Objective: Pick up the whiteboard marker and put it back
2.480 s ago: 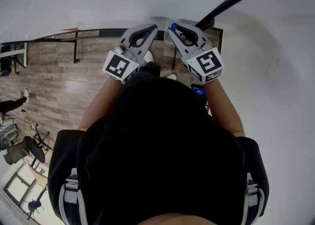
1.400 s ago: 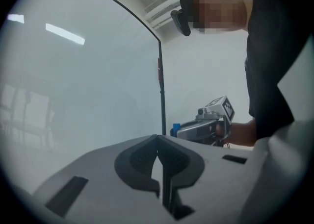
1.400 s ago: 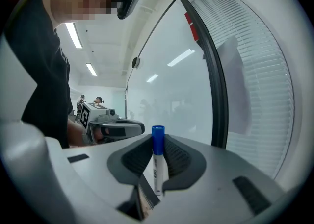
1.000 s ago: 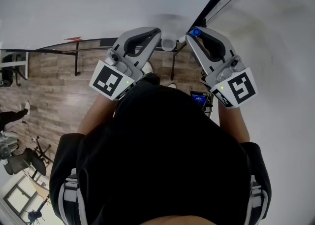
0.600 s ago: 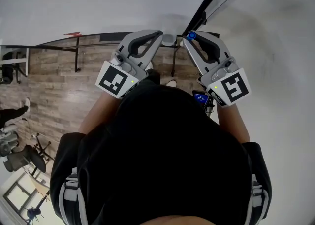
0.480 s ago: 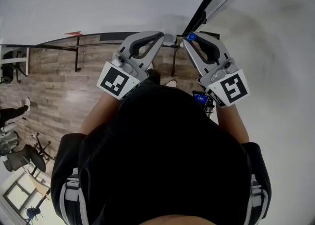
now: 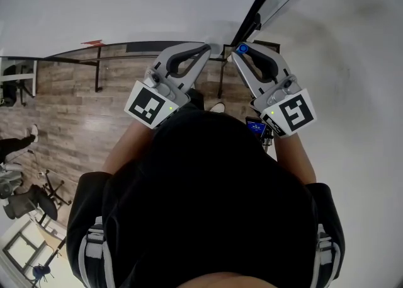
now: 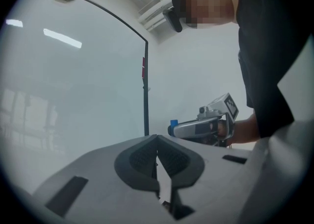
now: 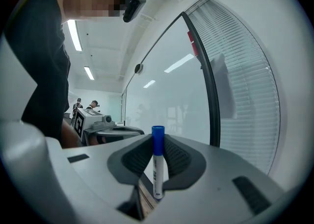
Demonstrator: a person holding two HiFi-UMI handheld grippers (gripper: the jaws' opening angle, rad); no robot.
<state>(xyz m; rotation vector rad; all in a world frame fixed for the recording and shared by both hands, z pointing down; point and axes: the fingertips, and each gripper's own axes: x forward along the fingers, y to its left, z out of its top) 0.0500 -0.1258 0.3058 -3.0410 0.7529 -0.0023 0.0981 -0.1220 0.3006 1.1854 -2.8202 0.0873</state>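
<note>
- Clamping the whiteboard marker [image 9: 157, 169] between its fingers [image 9: 177, 158], the right gripper [image 7: 237, 51] pinches the white barrel from both sides. The fingers stand only as far apart as the barrel is thick.
- The marker stands upright in that grip, with its blue cap [image 9: 157, 138] uppermost and rising just above the finger pads. Its lower end hangs below them.
- From the head view the cap shows as a small blue dot at the tip of the right gripper, close to the dark frame [image 7: 252, 16] of the whiteboard [image 7: 126, 3].
- The left gripper [image 8: 157, 139] has its fingers [image 8: 139, 159] brought together, tips touching, with nothing between them.
- Both grippers are held out in front of the person's black shirt [image 7: 201, 205], side by side and near each other, with their tips toward the whiteboard.
- Each gripper carries its marker cube [image 7: 150, 104] at the wrist end.
- Pale window blinds [image 9: 245, 86] hang beside the board, past its frame on the right.
- A wood-plank floor [image 7: 63, 116] lies below.
</note>
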